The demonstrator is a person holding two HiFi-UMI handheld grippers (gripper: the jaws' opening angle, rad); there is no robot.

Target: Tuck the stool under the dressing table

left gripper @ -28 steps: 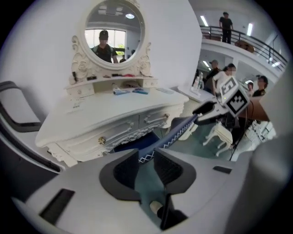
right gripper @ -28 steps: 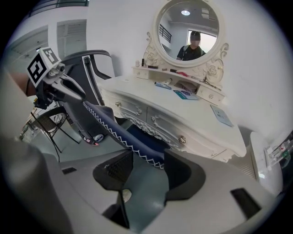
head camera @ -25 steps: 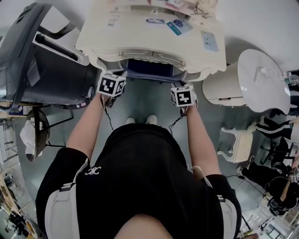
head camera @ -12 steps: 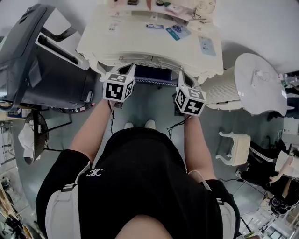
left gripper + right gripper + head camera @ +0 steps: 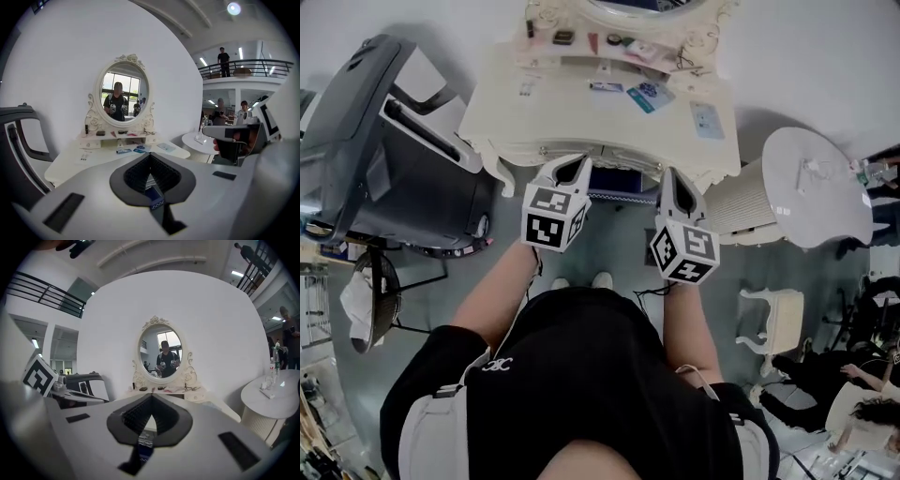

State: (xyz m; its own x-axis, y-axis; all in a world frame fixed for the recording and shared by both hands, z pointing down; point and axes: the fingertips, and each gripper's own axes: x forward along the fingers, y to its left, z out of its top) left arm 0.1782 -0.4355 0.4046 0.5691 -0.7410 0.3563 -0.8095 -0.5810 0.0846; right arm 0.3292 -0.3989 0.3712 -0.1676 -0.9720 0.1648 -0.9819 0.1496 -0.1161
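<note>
Logging the stool point(image 5: 622, 180): only a strip of its dark blue seat shows, in the kneehole of the dressing table point(image 5: 572, 122), the rest hidden beneath the top. Change noted: a second ago both grippers sat low at its front edge, the right one with fingers apart; now the left gripper point(image 5: 572, 169) and right gripper point(image 5: 673, 183) are lifted clear on either side of the strip, fingers together on each, nothing between them. I judge the tuck done and the stool released. Orientation: the visible front edge faces me and lies parallel to the table's front, so I take the long axis to run side to side; depth cannot be checked. Adjacent: a round white side table point(image 5: 816, 178) to the right.
</note>
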